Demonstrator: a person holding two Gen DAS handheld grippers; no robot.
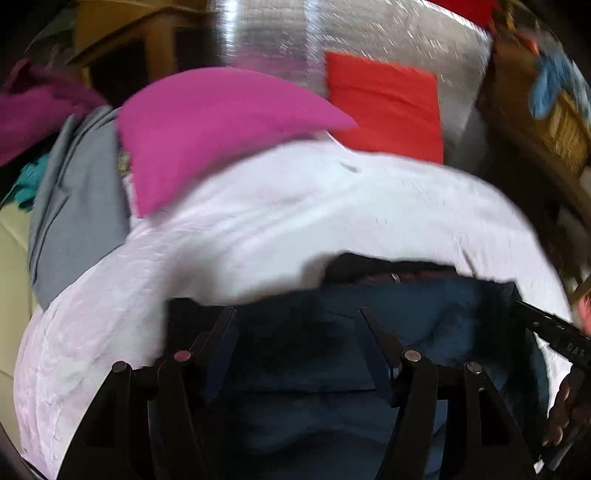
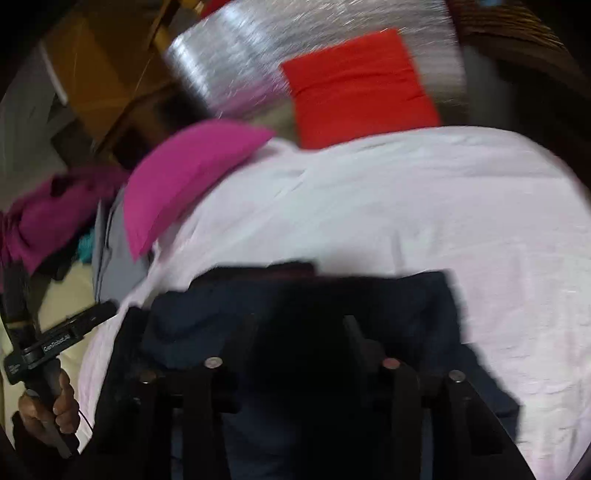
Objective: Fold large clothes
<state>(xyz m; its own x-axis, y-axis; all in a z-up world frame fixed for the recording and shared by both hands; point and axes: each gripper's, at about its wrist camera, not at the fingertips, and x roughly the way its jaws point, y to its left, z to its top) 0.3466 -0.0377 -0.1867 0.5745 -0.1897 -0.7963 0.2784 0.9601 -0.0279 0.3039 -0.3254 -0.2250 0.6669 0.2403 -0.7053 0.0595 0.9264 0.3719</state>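
A dark navy garment (image 1: 314, 350) lies on a pale pink sheet (image 1: 277, 229); it also shows in the right wrist view (image 2: 295, 306). My left gripper (image 1: 297, 317) is open, its fingers spread over the navy cloth. My right gripper (image 2: 299, 325) is open too, over the same garment, with the fingers dark and blurred against it. The other gripper's body shows at the right edge of the left wrist view (image 1: 554, 328) and at the left of the right wrist view (image 2: 59, 339), held in a hand.
A folded magenta cloth (image 1: 207, 129) and a folded red cloth (image 1: 384, 107) lie beyond the sheet. A grey garment (image 1: 77, 206) and a purple heap (image 1: 33, 110) lie at the left. A shiny silver surface (image 1: 369, 33) stands behind. A wicker basket (image 1: 554, 122) is at the right.
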